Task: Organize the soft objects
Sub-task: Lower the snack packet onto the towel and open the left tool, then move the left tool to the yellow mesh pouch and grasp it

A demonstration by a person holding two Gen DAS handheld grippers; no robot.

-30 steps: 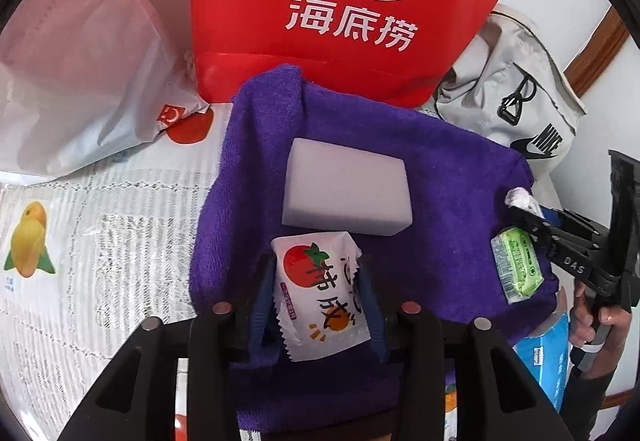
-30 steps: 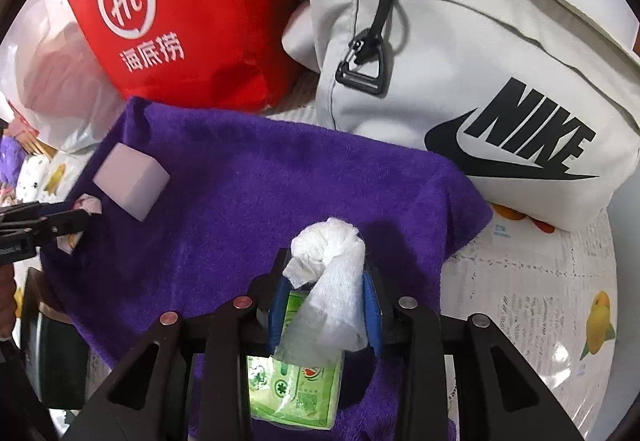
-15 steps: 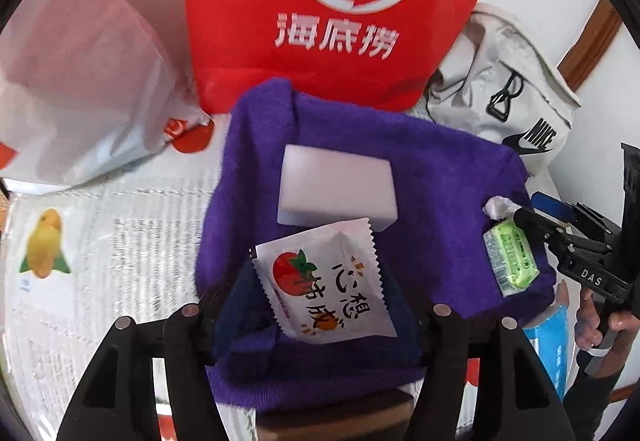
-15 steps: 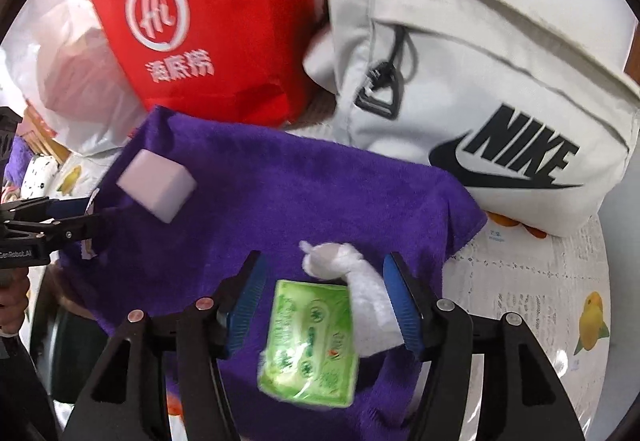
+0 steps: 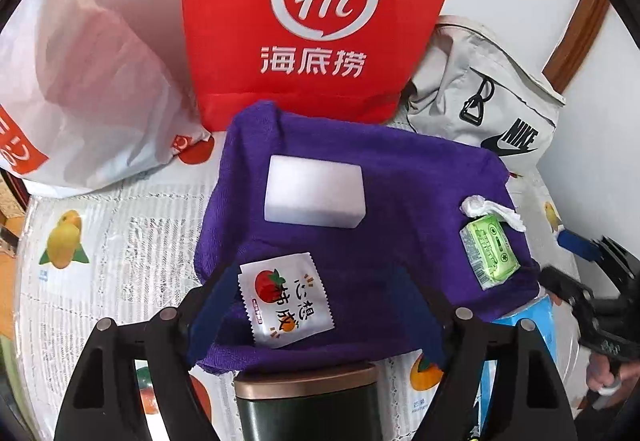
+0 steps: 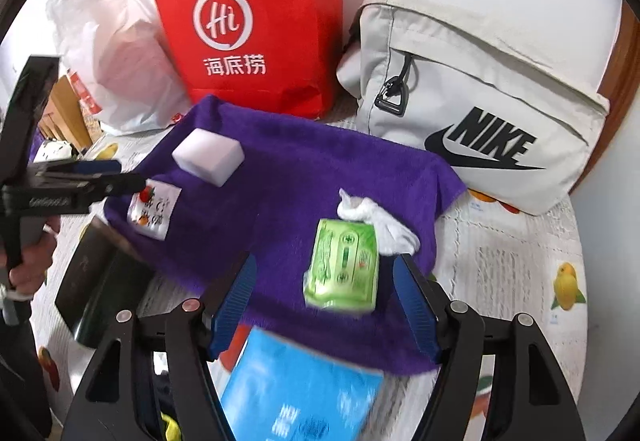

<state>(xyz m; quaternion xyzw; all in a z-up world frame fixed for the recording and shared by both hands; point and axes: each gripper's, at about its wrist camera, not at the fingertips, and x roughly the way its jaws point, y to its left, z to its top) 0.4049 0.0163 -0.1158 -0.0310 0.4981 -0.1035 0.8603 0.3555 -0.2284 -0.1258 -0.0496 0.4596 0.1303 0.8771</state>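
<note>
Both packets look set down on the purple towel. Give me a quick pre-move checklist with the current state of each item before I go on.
1. Left gripper open, jaws spread either side of the snack packet: ok.
2. Right gripper open, clear of the green tissue pack: ok.
3. Snack packet lying flat on the purple towel: ok.
4. Green tissue pack on the towel, a white tissue sticking out of its top: ok.
5. White sponge on the towel, apart from both packets: ok.
6. Towel lying flat: not ok, its near edge is draped over a dark container.
</note>
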